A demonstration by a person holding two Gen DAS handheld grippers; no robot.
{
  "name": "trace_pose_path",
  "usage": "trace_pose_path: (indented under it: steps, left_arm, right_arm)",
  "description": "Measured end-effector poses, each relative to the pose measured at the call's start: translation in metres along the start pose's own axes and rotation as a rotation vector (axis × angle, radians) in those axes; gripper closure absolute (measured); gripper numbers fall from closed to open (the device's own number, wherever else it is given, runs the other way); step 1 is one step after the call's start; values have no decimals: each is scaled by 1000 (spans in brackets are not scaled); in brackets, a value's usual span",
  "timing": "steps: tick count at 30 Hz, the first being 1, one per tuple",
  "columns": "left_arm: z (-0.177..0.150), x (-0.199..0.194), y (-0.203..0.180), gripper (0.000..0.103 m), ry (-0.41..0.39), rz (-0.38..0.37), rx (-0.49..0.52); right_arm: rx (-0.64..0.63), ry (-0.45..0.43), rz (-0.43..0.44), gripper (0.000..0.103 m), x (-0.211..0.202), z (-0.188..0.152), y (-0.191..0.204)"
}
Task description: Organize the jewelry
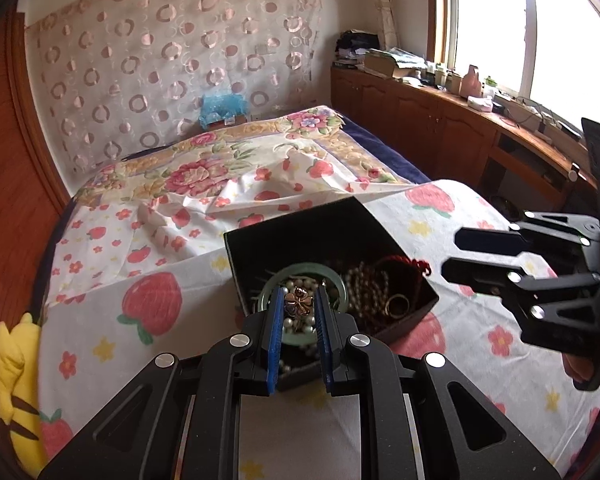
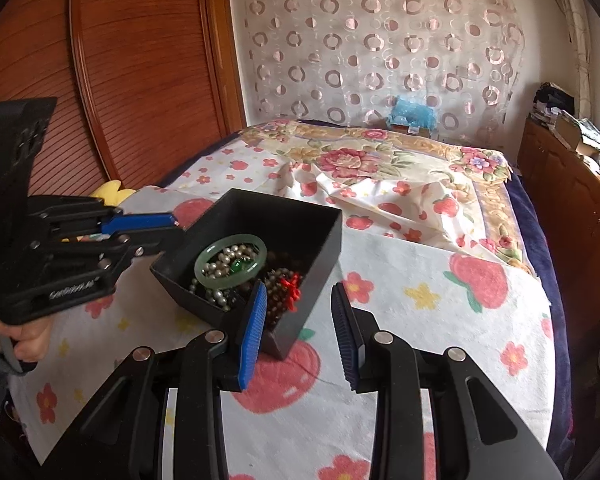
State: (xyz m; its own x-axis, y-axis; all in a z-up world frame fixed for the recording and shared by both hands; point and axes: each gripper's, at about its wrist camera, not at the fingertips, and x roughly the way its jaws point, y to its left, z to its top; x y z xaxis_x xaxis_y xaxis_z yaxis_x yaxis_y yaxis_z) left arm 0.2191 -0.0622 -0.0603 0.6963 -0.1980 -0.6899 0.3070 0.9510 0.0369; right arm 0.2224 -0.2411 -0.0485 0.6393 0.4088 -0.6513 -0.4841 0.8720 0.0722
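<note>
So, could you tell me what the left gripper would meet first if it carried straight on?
Probably the gold clover charm framed between the left gripper's fingers, lying on pearls inside the jade bangle in the black box; depth is unclear.

A black box (image 2: 300, 224) holds a pale green bangle (image 2: 204, 256), cream pearls (image 2: 216, 268) and a red knot (image 2: 294, 286). The white bedsheet (image 2: 400, 308) carries pink strawberries and yellow stars. At nine o'clock, the blue-padded black left tongs (image 2: 172, 230).
</note>
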Motion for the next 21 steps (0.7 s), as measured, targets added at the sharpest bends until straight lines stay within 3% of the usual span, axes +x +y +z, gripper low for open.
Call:
trace_pose_path:
  steps: [3, 6, 9, 11, 13, 14, 17, 21]
  left_arm:
    - [-1, 0, 0, 86, -5, -2, -10]
    - [-4, -4, 0, 64, -13, -4, -20]
    - [-9, -11, 1, 59, -17, 7, -17]
    - [-9, -15, 1, 47, -24, 9, -25]
    - [-13, -23, 2, 28, -45, 16, -38]
    - [-15, -28, 3, 24, -61, 24, -45]
    - [-23, -44, 6, 13, -103, 49, -71]
    - [-34, -65, 8, 8, -150, 92, -89]
  right_arm:
    - [7, -20, -26, 67, -6, -2, -2]
    - [16, -44, -36, 67, -13, -6, -2]
    - [20, -56, -52, 67, -18, -10, 2]
    - [29, -63, -54, 67, -23, -14, 5]
    - [33, -68, -54, 67, -27, -19, 8]
    - [36, -69, -55, 66, -30, -20, 8]
    - [41, -79, -67, 47, -36, -27, 15]
    - [43, -106, -77, 34, -46, -34, 26]
